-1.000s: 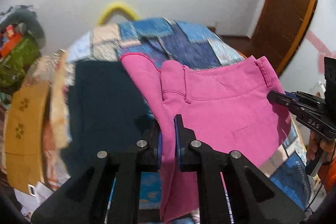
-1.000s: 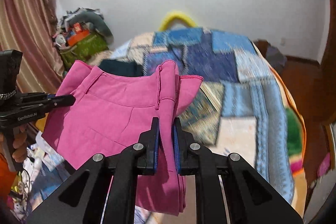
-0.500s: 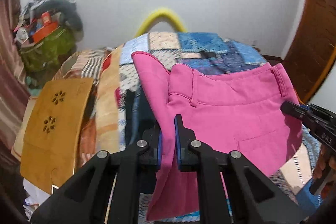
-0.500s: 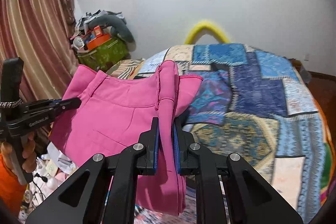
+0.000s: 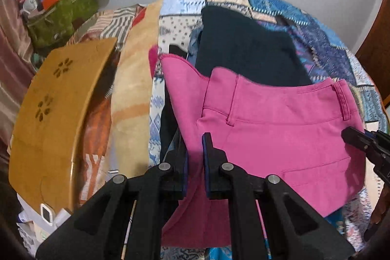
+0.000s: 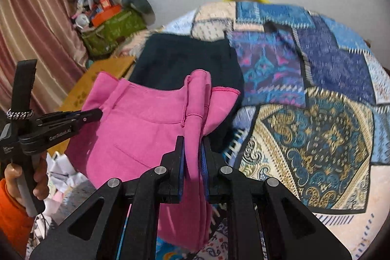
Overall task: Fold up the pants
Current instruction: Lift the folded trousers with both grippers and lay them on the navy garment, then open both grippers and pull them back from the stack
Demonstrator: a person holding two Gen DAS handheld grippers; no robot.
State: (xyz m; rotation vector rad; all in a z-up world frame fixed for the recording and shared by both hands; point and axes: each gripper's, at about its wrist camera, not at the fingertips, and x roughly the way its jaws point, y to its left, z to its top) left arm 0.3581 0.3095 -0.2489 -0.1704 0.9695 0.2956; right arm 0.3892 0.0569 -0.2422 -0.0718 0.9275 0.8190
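The pink pants (image 5: pixel 280 138) hang in the air between my two grippers, waistband up, above the patchwork bed. My left gripper (image 5: pixel 195 145) is shut on one waist edge of the pants. My right gripper (image 6: pixel 192 148) is shut on the other waist edge, where the pink pants (image 6: pixel 146 128) bunch in a fold. The right gripper shows at the right edge of the left wrist view (image 5: pixel 351 138). The left gripper shows at the left of the right wrist view (image 6: pixel 95 113), held by a hand. The legs hang down out of sight.
A dark folded garment (image 5: pixel 248 50) lies on the patchwork bedspread (image 6: pixel 316 126) behind the pants. A tan wooden board (image 5: pixel 56 104) lies at the bed's left side. A cluttered green bag (image 6: pixel 112 28) and a curtain (image 6: pixel 36 23) stand at far left.
Both grippers have tilted downward and moved toward the bed with the pants; the dark garment and bedspread now fill more of both views.
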